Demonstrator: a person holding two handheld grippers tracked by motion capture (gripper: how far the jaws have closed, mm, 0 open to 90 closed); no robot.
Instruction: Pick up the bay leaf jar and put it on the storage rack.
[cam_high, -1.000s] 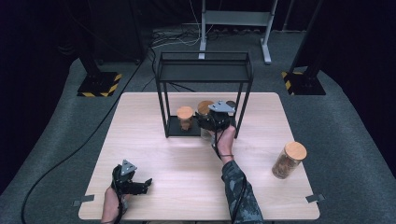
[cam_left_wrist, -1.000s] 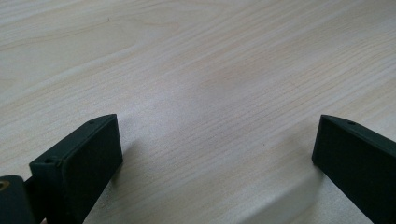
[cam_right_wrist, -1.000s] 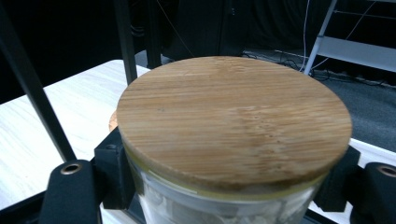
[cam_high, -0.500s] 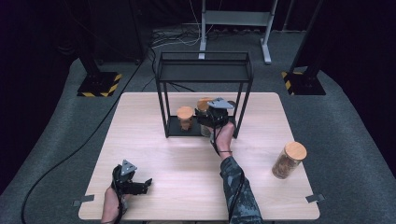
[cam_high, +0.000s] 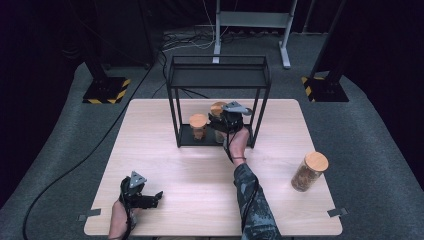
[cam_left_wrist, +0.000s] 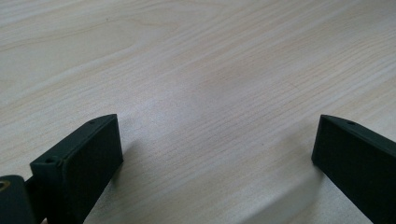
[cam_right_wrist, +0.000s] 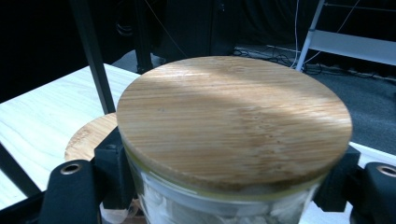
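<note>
The right gripper (cam_high: 220, 122) holds a glass jar (cam_right_wrist: 224, 205) with a round bamboo lid (cam_right_wrist: 233, 123). Its jaws pinch the jar on opposite sides of the glass wall, just under the lid rim. The jar stands inside the black wire-frame rack (cam_high: 218, 65) near the far edge of the bench (cam_high: 200, 175), at the right end of the rack's lower shelf. A second lidded jar (cam_high: 198, 126) stands just beside it to the left on the same shelf. A third lidded jar (cam_high: 308, 171) stands well apart, near the right edge of the bench.

Handling characteristics (judged):
- Wall: rigid glass, smooth and likely slippery; fragile under impact against the rack's metal bars.
- Contents: a pale filling shows through the glass; expect moderate weight, centred below the grip line.
- Lid: it may sit loose, so do not lift by it.

Recommended hold: across the glass body below the lid, as at present, with the jar kept upright. Clearance to the neighbouring jar and to the rack's right front post is tight.

The left gripper (cam_high: 141, 196) rests near the front left corner of the bench, its jaws spread wide over bare wood, holding nothing.
</note>
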